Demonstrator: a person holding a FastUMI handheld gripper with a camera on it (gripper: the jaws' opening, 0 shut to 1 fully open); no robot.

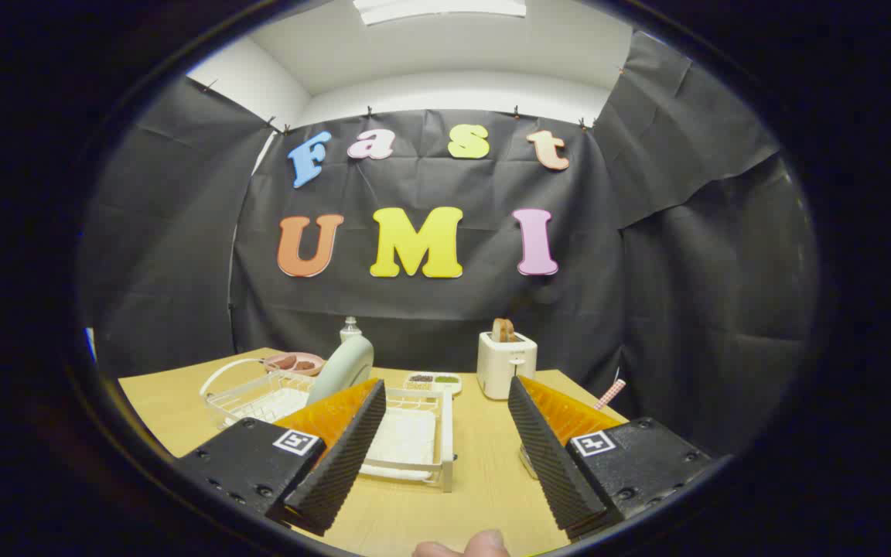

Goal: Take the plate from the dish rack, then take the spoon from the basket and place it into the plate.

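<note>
Nothing of the task looks done yet. The gripper [445,441] is released, its fingers wide apart and holding nothing, above the near edge of the table [484,472]. Beyond the fingers the plate [341,370] stands upright in the dish rack [414,441]. I cannot tell where the spoon and basket are.

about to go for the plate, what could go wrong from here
The gripper fingers are open, well short of the plate, which stands upright in the white dish rack. One finger partly hides it, so the approach may snag a rack wire. Grabbing its thin rim could let it slip or tip.
</note>
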